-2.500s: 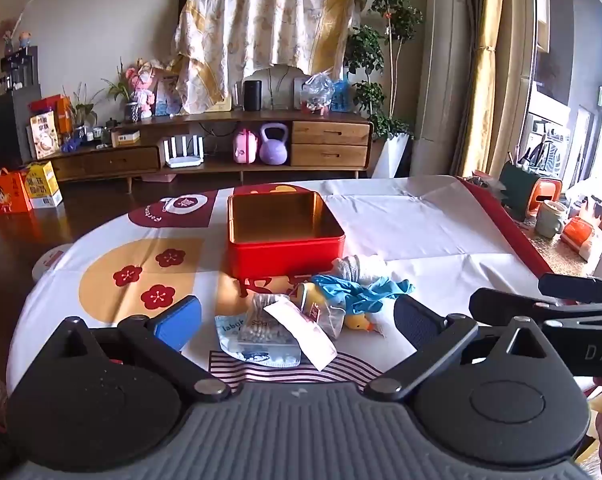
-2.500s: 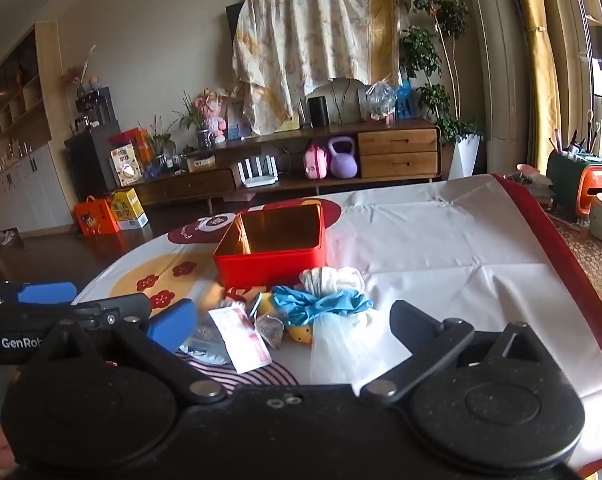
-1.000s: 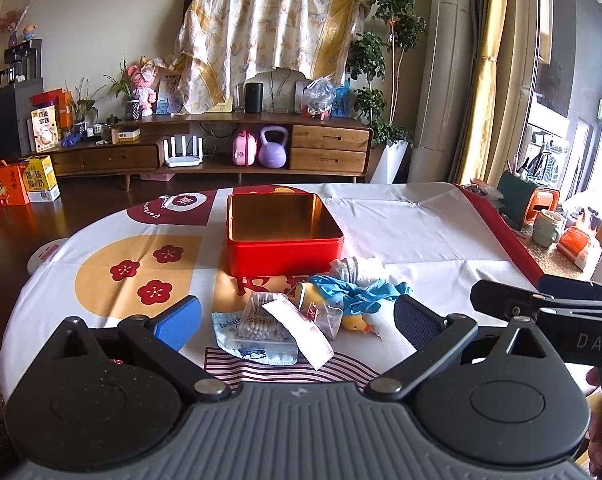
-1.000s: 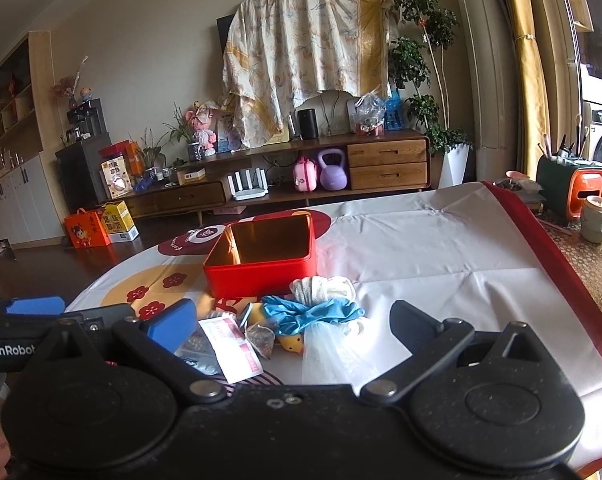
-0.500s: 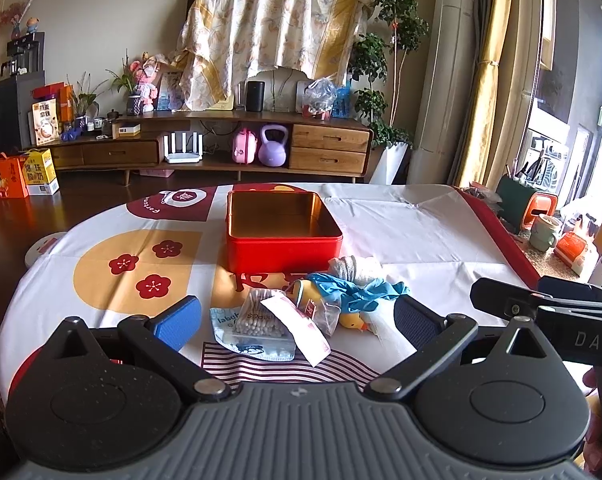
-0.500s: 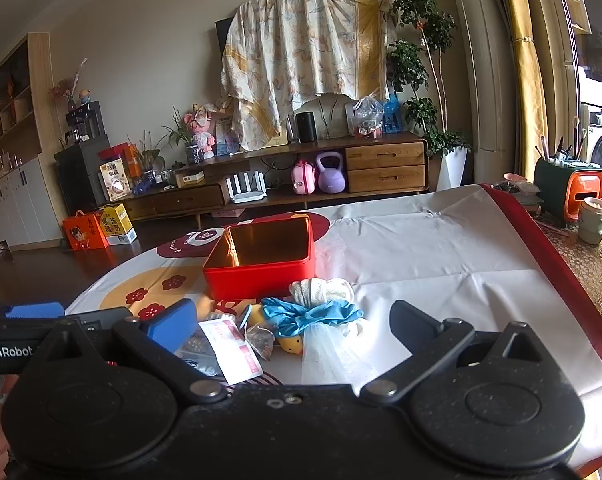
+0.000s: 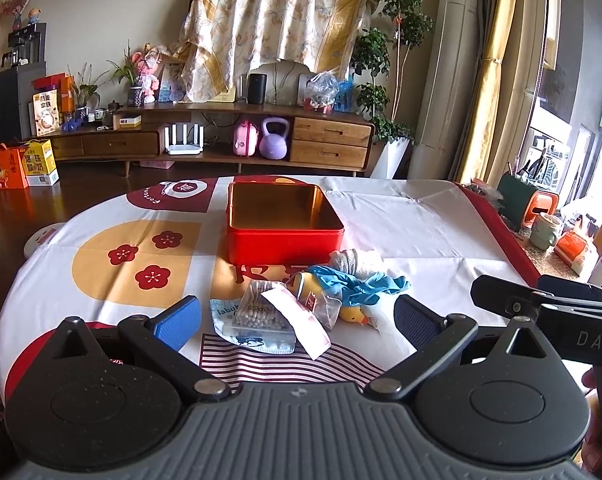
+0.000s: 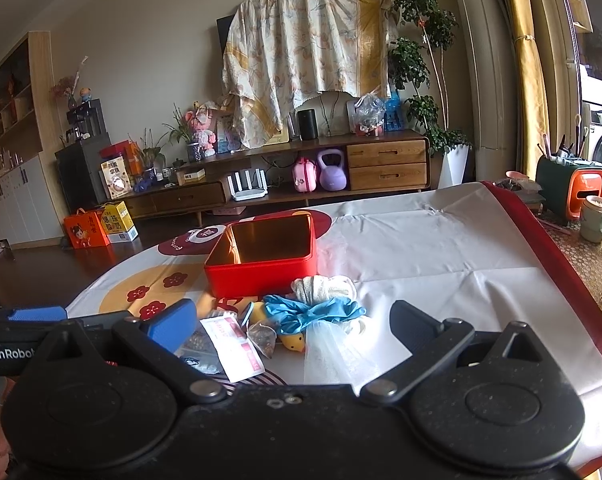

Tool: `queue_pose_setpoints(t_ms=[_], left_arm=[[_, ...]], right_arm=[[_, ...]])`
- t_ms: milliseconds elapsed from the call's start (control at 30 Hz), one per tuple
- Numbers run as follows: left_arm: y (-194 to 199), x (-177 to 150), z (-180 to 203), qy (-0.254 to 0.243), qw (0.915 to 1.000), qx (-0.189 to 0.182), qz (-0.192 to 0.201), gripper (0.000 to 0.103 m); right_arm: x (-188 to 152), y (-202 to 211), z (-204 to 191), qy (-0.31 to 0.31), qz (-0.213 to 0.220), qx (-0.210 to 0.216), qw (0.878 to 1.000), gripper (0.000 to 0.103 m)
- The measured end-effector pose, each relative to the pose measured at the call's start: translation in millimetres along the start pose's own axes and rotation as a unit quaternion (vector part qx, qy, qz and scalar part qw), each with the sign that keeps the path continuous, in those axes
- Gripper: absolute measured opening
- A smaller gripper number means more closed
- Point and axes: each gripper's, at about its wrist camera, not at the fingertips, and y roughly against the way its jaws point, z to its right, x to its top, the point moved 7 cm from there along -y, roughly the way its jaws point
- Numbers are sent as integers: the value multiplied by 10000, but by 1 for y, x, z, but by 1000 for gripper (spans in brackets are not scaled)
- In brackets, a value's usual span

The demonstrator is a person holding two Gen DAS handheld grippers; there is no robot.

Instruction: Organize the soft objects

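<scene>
A small heap of soft things lies on the printed tablecloth [image 7: 401, 216] just in front of the open red square tin with a gold inside [image 7: 283, 226]: a crumpled blue rubber glove [image 7: 357, 282] draped over a yellow rubber duck [image 7: 351, 312], a bundled white and grey cloth [image 7: 355, 260] touching the tin's near wall, a sheer white mesh pouch [image 8: 333, 348], a clear packet of cotton swabs [image 7: 257, 312], a white and pink paper sachet [image 7: 297, 316] and a see-through tea bag [image 8: 263, 338]. The tin looks empty.

The left gripper [image 7: 297, 318] hovers low over the near edge of the table with its blue-padded fingers spread wide and nothing between them; the swab packet and sachet sit in line between them, farther out. The right gripper [image 8: 293, 322] is likewise wide apart and empty, facing the glove and mesh pouch. The two tools sit side by side, each visible at the edge of the other's view.

This looks like the approach before the first pick, nothing yet sorted. The next move likely calls for one gripper to reach forward and down onto a single item, probably the glove on top, pinching a raised fold so the duck and pouch beneath are not dragged along, then lifting it into the tin
</scene>
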Motion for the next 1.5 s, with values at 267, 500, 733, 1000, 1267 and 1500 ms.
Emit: queue_pose_setpoints(t_ms=[267,500,733,1000,1267,1500], left_arm=[[1,1,0,-9,10000,-4,29,103],[-7,3,-6,61,10000,77,-10,103],[-23,3,-10,82,9999,87,-84,103],[-49,4,-14,61,9996,150,-214,103],[-82,-6,-3,-174,9988,-29,-449,102],[-113,-17,3,-391,9976,-64,-569,101]], right_arm=[[1,1,-4,18,3,47,10000,103],[1,-5,-8,97,-136,175,9997,103],[-6,-20,3,142,-346,234,9990,102],[-13,-43,15,267,-592,275,9975,100],[-26,-73,29,437,-931,256,9944,91],[-43,-95,36,568,-1276,247,9899,85]])
